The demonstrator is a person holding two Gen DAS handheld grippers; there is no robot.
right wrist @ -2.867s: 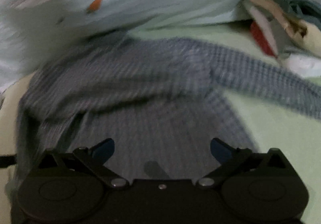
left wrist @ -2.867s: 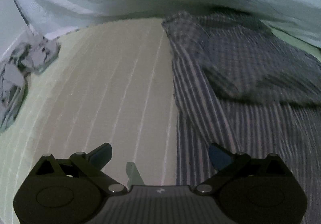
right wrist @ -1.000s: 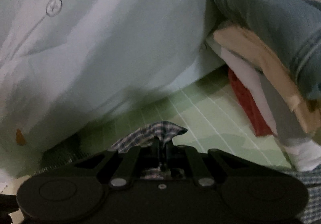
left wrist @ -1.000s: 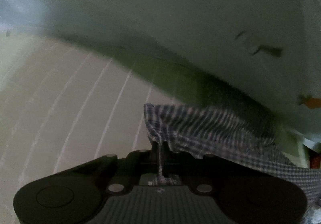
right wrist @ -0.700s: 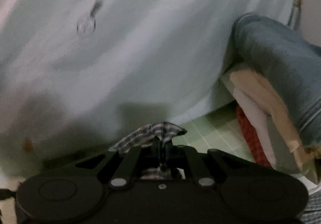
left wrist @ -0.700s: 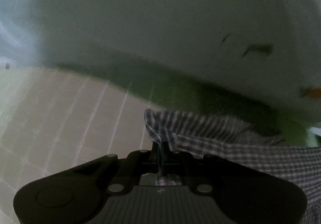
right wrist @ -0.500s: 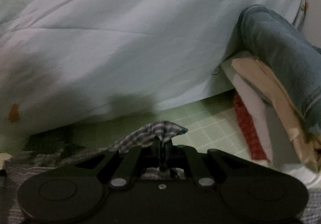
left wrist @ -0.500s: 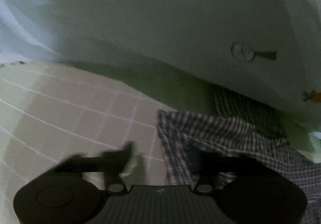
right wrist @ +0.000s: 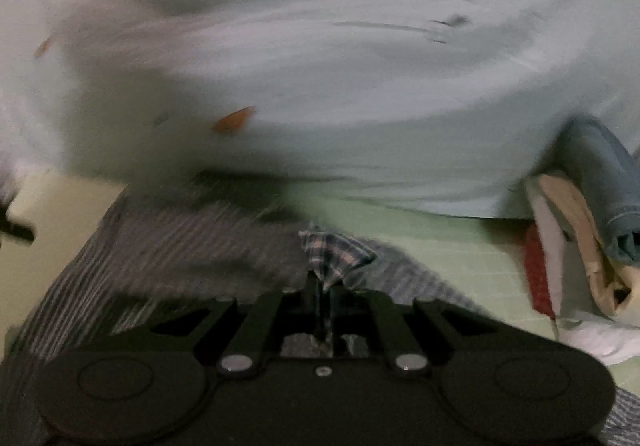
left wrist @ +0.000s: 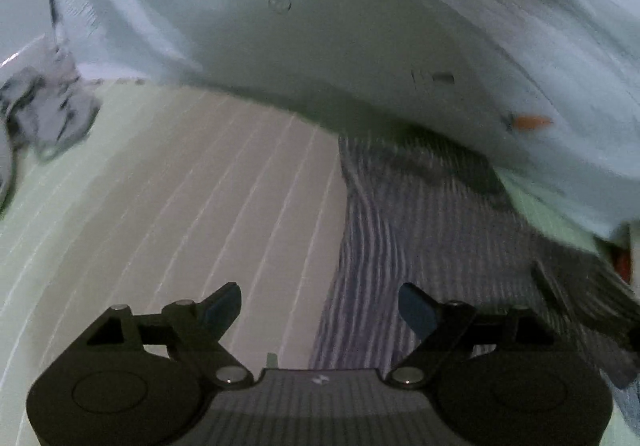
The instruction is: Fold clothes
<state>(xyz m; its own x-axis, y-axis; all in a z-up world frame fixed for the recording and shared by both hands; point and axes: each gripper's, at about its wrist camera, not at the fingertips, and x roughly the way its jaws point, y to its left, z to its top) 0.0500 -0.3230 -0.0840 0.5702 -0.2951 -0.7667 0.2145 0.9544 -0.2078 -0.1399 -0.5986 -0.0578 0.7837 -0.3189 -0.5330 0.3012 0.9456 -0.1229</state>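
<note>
A blue-and-white checked shirt (left wrist: 424, 230) lies spread on the pale green gridded sheet (left wrist: 208, 182), its left edge running down the middle of the left wrist view. My left gripper (left wrist: 320, 306) hovers over that edge, open, nothing between its blue-tipped fingers (left wrist: 224, 304). In the right wrist view the same checked shirt (right wrist: 180, 246) stretches to the left, and my right gripper (right wrist: 320, 286) is shut on a bunched corner of it (right wrist: 336, 252). This view is blurred by motion.
A pale blue quilt (left wrist: 360, 26) with small carrot prints fills the far side of both views, the same quilt (right wrist: 320, 66) close ahead. A stack of folded clothes (right wrist: 580, 238), denim on top, sits at the right. A grey patterned cloth (left wrist: 44, 118) lies far left.
My left gripper has let go of the shirt corner, opened, and pulled back; the shirt edge now lies flat. My right gripper stays shut on its corner and has swung back from the quilt.
</note>
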